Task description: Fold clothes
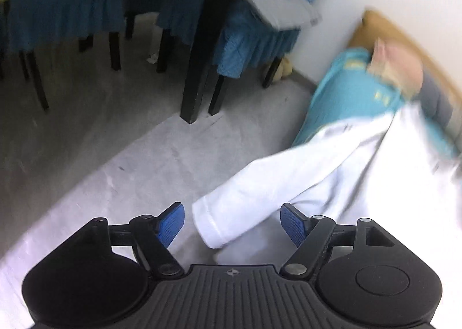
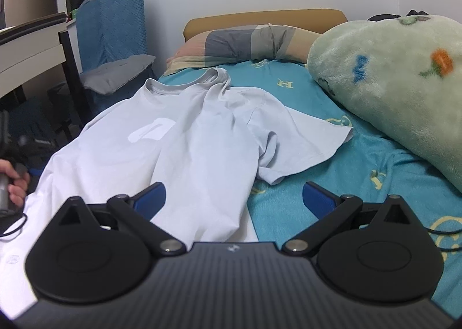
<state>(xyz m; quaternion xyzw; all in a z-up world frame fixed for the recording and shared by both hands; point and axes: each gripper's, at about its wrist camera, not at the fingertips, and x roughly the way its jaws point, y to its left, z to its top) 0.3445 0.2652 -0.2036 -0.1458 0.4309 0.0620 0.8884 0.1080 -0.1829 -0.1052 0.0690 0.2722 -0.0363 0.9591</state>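
A white T-shirt (image 2: 184,138) lies spread and rumpled on the teal bedsheet (image 2: 361,161), collar toward the pillow, right sleeve out flat. Its left sleeve (image 1: 245,207) hangs over the bed's side in the left wrist view. My left gripper (image 1: 232,223) is open, its blue pads either side of that sleeve's cuff, not closed on it. My right gripper (image 2: 234,199) is open and empty, low over the shirt's lower right part. The hand holding the left gripper (image 2: 14,184) shows at the far left of the right wrist view.
A fluffy green blanket (image 2: 389,83) lies heaped on the bed's right. A striped pillow (image 2: 245,43) lies at the headboard. Chairs with teal covers (image 1: 245,40) and a black table leg (image 1: 208,48) stand on the grey floor (image 1: 115,141) left of the bed.
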